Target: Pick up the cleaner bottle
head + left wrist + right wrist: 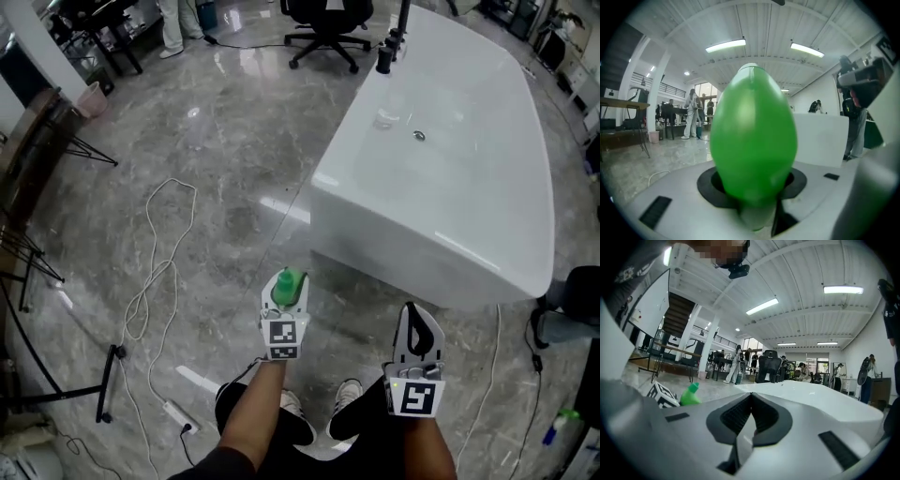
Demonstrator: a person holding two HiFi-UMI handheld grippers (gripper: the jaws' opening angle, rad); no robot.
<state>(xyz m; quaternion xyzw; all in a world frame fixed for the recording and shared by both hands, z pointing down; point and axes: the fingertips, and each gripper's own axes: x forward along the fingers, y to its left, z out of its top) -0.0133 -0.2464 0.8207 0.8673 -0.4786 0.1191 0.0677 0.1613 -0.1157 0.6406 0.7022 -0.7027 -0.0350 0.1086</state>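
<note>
Cleaner bottle (753, 140): pinched between the jaws of the left gripper (285, 292), above the glossy grey marble floor (216, 178), near the white bathtub (487, 187) | right gripper (417, 314): jaws pressed together, nothing held | handling: smooth, rounded green plastic, judged light, slightly yielding and slippery; a grip at the waist is advised.

Open marble floor (225, 159) spans 10 to 12 o'clock ahead of the left tongs (286, 286) and right tongs (418, 319). White bathtub (469, 187) blocks 1 o'clock; looped cable (149, 220) lies at 9 o'clock; office chair (323, 23) stands far off at 12 o'clock.
</note>
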